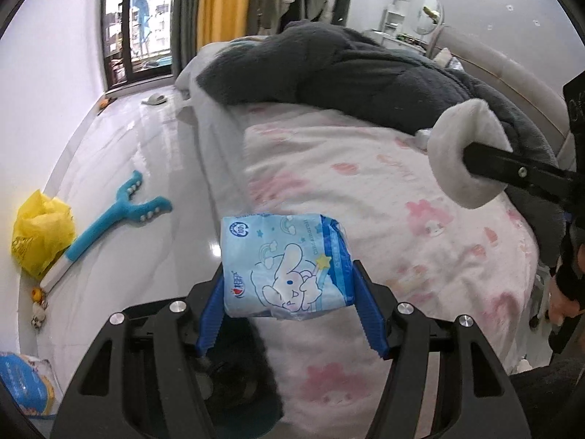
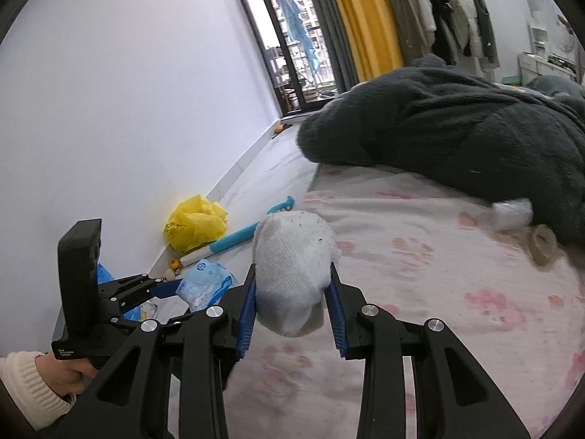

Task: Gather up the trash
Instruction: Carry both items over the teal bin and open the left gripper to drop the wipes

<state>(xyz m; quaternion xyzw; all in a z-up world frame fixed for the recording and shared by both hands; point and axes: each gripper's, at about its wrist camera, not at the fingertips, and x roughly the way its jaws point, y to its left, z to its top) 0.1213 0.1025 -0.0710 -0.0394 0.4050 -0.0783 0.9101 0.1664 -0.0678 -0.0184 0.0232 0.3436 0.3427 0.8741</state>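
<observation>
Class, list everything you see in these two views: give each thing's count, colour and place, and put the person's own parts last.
tissue pack: one, blue, in left gripper
sock: one, white, in right gripper
bag: one, yellow, floor by wall
brush: one, blue, floor beside bag
blanket: one, dark grey, on bed
bed: one, pink-patterned sheet
curtain: one, yellow, by window
left gripper: one, black, blue pads
right gripper: one, black, blue pads
hand: one, cream cuff, holding left gripper

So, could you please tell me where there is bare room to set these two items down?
Bare: the pink-patterned sheet in front of the dark blanket, and the floor between the bed and the blue tool. Crowded: along the wall by the yellow bag.
</observation>
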